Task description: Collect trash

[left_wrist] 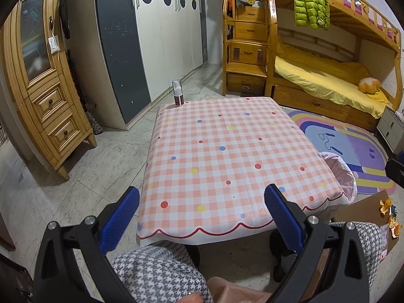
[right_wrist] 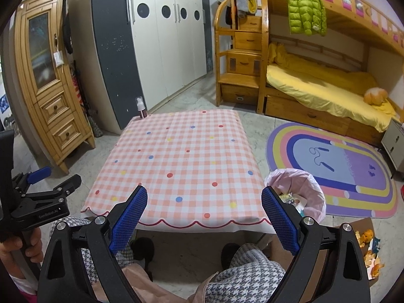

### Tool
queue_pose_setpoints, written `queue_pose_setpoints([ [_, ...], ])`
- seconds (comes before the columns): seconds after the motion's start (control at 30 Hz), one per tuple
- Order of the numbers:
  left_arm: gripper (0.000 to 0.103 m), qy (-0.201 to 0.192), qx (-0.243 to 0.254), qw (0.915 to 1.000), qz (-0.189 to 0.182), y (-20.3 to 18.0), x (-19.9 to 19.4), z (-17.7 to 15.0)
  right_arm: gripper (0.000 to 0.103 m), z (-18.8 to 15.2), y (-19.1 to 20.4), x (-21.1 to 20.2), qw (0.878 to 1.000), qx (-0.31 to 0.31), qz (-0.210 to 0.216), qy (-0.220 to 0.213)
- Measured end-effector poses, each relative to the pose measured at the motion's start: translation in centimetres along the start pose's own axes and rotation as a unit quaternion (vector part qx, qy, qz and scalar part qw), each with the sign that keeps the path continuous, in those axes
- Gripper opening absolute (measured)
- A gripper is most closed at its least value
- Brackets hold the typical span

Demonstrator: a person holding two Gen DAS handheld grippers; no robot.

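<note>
The table [right_wrist: 181, 156] fills the middle, draped in pink check cloth with coloured dots. At its right front corner, on the floor, stands the bin [right_wrist: 298, 194], lined with a pink bag, wrappers showing inside. Right of the bin, cardboard [right_wrist: 363, 229] lies on the floor with orange peel [right_wrist: 366, 236] scattered on it. A spray bottle [left_wrist: 177, 93] stands upright on the table's far left corner. Both grippers hang off the table's near edge: left gripper [left_wrist: 202, 217] spread wide, nothing between its blue pads; right gripper [right_wrist: 204, 218] spread wide too, empty, the bin just beyond its right finger, the peel off to its right.
</note>
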State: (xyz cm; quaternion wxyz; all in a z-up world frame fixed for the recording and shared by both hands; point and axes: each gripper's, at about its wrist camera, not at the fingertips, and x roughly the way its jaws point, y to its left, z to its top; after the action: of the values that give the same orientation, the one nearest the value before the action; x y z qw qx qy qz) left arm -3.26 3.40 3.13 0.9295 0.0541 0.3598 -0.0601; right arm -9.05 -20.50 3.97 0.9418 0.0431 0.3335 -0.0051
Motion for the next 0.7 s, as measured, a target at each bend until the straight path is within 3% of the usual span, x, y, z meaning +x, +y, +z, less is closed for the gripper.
queue_pose_setpoints([
  [0.7,0.096,0.001,0.000,1.0000,0.001,-0.10,0.04,0.45,0.091,-0.17,-0.69,0.46,1.000,0.006,-0.004,0.003],
])
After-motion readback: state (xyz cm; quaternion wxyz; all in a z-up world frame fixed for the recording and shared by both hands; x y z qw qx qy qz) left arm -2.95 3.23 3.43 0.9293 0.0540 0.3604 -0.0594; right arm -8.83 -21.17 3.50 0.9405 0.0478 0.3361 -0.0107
